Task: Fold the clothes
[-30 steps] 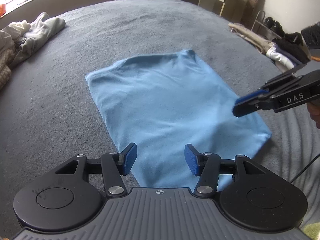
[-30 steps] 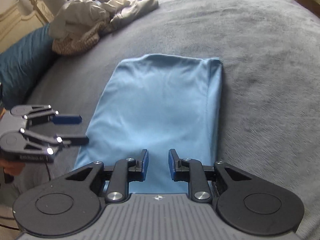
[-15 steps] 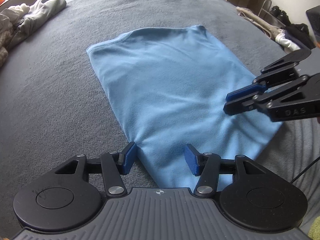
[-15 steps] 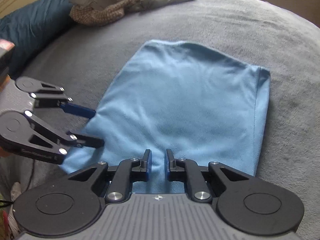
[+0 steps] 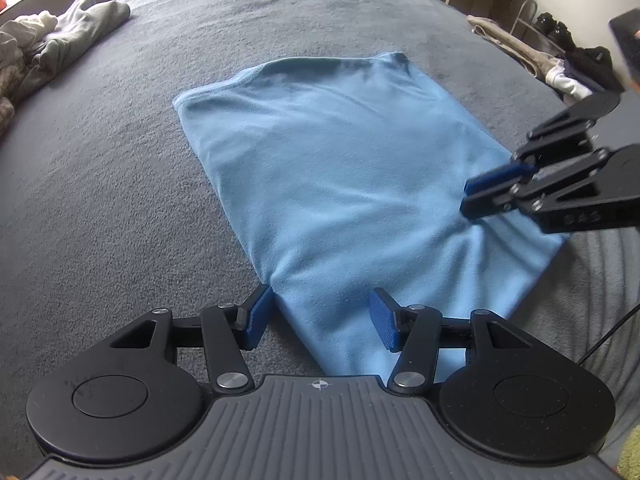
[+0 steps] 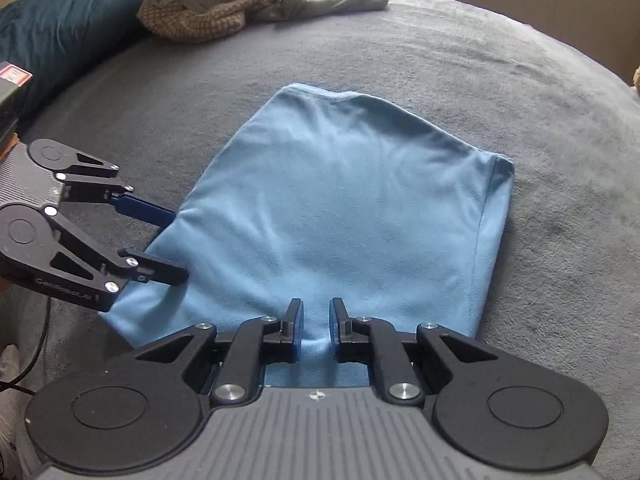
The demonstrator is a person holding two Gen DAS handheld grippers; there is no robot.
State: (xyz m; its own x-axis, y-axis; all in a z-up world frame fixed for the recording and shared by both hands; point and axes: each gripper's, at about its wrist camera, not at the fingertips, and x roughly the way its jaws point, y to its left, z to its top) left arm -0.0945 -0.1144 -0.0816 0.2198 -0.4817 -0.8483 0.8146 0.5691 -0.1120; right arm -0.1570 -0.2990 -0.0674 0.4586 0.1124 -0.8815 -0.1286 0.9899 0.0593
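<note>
A light blue folded garment (image 5: 352, 184) lies flat on the grey bed cover (image 5: 120, 184). My left gripper (image 5: 322, 320) is open at the garment's near corner, one finger outside the left edge and one over the cloth. In the right wrist view, the left gripper (image 6: 180, 245) straddles that same corner. My right gripper (image 6: 316, 312) has its jaws drawn close on a small ridge of the garment (image 6: 360, 200) at the hem. The left wrist view shows the right gripper (image 5: 466, 198) at the cloth's right edge, with wrinkles spreading from it.
A heap of unfolded clothes (image 6: 240, 4) lies at the far end of the bed, beside a dark teal pillow (image 6: 68, 40). That heap of clothes (image 5: 48, 44) also shows at far left. Furniture and more clothing (image 5: 560, 68) stand off the bed to the right.
Both grippers have dropped and moved onto the garment's near edge. The right jaws narrowed from open to pinching the cloth. The left jaws stayed open and now straddle the corner.
</note>
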